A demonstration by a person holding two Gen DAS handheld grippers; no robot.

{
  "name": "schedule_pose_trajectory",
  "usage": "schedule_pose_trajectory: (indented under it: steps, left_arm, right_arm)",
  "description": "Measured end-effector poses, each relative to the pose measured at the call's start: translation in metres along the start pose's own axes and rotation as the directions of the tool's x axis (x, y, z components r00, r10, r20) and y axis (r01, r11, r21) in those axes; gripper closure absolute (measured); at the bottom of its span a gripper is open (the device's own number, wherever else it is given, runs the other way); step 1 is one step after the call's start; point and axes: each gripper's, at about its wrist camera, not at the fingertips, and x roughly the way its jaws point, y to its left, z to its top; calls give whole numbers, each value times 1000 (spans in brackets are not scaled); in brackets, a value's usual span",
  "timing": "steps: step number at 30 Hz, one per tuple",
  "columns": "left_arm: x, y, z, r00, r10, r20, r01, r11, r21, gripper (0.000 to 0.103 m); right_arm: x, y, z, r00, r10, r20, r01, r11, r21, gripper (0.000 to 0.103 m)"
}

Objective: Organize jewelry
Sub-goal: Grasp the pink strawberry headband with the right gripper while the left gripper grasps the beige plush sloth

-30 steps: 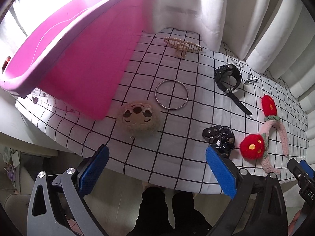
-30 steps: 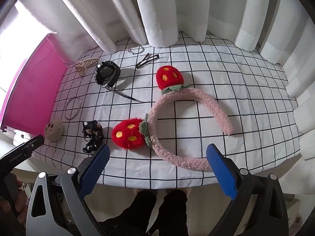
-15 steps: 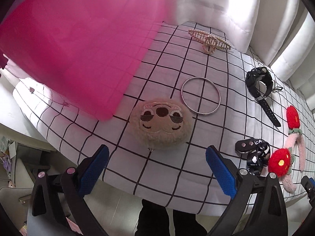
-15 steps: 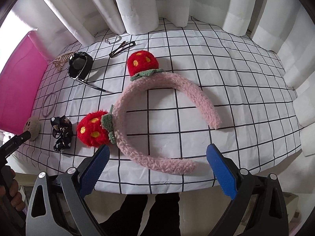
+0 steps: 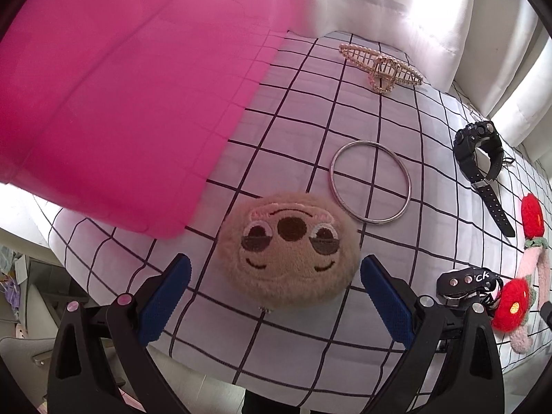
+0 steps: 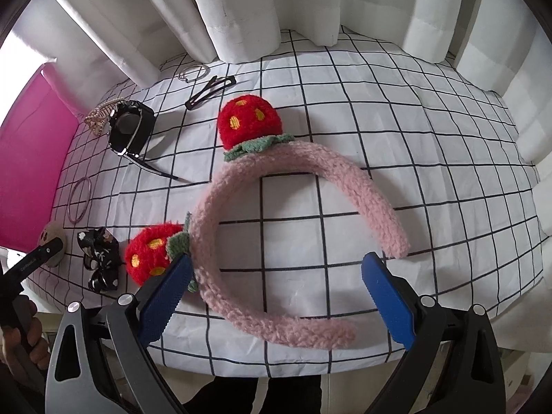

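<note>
Probably home: curtains (image 6: 241, 7), checked tablecloth (image 6: 414, 138)

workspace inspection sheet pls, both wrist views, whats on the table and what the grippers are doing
surface: grid-check cloth, lightly wrinkled.
job's things: sloth plush; silver bangle; pearl claw clip; black watch; strawberry headband; black bow; snap clip; wire hoops; pink bin.
clutter: nothing seen.
grippers: left gripper open, straddling the sloth plush; right gripper open over the strawberry headband, nothing held.
cables: nothing seen.
surroundings: white curtains behind.
</note>
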Motion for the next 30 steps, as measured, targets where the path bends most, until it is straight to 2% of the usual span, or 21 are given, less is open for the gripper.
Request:
schedule_pose_trajectory:
  steps: [10, 22, 30]
  left_arm:
    - [11, -6, 1, 1000, 0, -9, 0, 1000, 6, 6]
    - [29, -19, 10, 1000, -9, -6, 9, 1000, 4, 6]
    - [32, -22, 8, 999, -16, 43, 15, 1000, 6, 6]
  right_arm:
    - [29, 27, 27, 999, 12, -33, -12, 1000, 0, 9]
    - [67, 36, 38, 989, -121, -85, 119, 993, -24, 9]
    - [74, 37, 38, 990, -136, -25, 135, 990, -43, 9]
